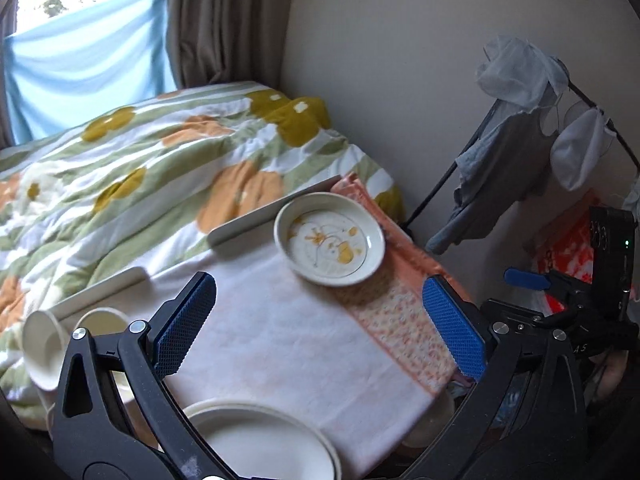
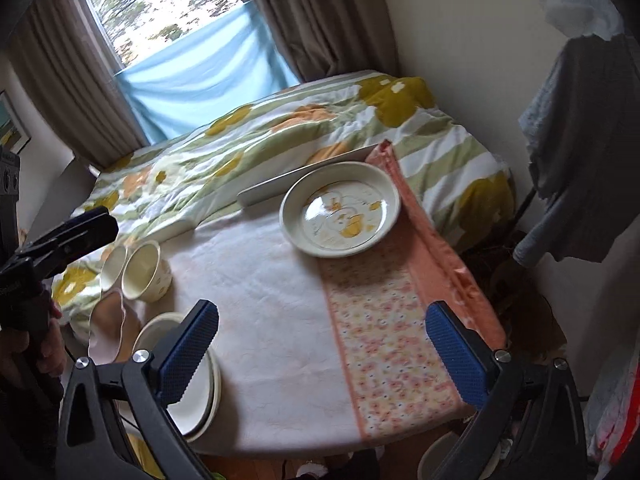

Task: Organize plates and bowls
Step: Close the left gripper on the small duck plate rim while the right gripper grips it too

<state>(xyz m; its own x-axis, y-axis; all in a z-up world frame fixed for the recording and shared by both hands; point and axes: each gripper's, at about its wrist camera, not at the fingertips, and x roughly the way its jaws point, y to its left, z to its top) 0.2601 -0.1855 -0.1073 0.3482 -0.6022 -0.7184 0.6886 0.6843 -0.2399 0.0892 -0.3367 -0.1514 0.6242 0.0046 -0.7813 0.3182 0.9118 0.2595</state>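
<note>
A shallow cream plate with a yellow print (image 1: 330, 240) (image 2: 340, 210) sits at the far right of the cloth-covered table (image 1: 280, 340) (image 2: 272, 300). A stack of plain cream plates (image 1: 260, 440) (image 2: 192, 380) lies at the near left edge. Two small cream bowls (image 2: 146, 270) (image 1: 44, 344) stand at the far left, tipped against each other. My left gripper (image 1: 320, 300) hangs open and empty above the table, between the stack and the printed plate. My right gripper (image 2: 322, 320) is likewise open and empty. One of its blue fingers (image 1: 524, 280) shows at the left view's right edge.
A bed with a flowered duvet (image 2: 280, 132) runs behind the table to a curtained window (image 2: 168, 12). A white flat board (image 2: 280, 188) lies along the table's back edge. Clothes hang on a rack (image 1: 520, 152) at the right by the wall. A crumpled pink cloth (image 2: 108, 320) lies beside the bowls.
</note>
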